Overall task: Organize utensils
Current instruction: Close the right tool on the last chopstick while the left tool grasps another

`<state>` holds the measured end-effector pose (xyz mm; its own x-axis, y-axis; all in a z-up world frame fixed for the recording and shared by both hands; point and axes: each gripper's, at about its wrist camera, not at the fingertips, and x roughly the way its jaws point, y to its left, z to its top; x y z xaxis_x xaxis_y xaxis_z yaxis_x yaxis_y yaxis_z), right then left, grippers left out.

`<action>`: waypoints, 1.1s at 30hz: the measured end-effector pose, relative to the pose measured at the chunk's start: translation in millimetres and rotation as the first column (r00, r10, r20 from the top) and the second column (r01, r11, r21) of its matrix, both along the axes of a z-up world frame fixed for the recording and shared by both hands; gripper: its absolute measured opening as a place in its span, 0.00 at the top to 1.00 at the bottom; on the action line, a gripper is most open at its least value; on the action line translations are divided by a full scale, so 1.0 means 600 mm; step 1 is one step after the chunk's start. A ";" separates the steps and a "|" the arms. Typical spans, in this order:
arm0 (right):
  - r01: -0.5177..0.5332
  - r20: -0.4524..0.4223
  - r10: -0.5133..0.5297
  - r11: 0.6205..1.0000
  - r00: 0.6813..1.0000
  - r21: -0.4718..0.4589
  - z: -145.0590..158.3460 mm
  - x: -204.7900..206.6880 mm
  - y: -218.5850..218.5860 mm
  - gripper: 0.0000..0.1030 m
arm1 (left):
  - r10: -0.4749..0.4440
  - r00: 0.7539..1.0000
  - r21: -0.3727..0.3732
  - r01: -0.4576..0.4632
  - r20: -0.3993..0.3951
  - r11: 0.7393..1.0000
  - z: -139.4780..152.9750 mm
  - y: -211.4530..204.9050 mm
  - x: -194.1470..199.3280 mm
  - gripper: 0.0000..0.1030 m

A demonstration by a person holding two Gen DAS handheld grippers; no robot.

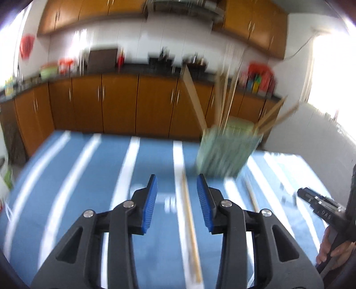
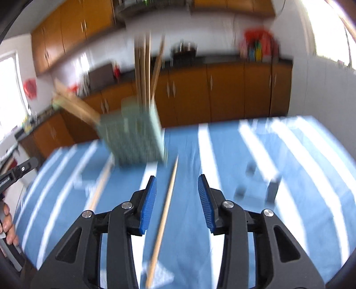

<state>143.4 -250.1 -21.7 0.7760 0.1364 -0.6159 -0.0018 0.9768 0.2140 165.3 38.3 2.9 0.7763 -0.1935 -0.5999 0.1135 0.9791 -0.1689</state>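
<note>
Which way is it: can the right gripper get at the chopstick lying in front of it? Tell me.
Probably yes. The right gripper is open, and the chopstick lies flat on the striped tablecloth, running between the blue pads without touching them. Nothing sits on it; the green holder stands farther back. The picture is blurred.

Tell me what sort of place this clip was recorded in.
Most likely a home kitchen. Wooden base cabinets run under a dark countertop, with matching wall cabinets above. In front, a table with a blue striped cloth carries a green utensil holder with chopsticks.
</note>
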 end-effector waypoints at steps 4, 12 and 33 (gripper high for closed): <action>-0.051 -0.135 0.051 0.999 0.990 0.004 -0.075 0.001 0.040 0.70 | -0.012 0.995 0.008 0.013 -0.095 1.000 -0.057 -0.003 0.001 0.64; -0.058 -0.194 0.038 0.994 0.980 -0.094 -0.118 0.008 0.084 0.91 | -0.053 0.988 0.021 0.057 -0.143 0.998 -0.093 -0.031 0.004 0.60; 0.116 -0.212 -0.128 0.991 0.969 -0.068 -0.120 0.030 -0.013 0.93 | -0.063 0.971 0.180 0.107 -0.232 0.978 -0.169 -0.101 0.036 0.92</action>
<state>161.2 -257.8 -93.7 0.6327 0.0105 -0.7744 0.1580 0.9771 0.1423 187.0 -22.4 -98.3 0.6036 -0.1184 -0.7884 0.1783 0.9839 -0.0113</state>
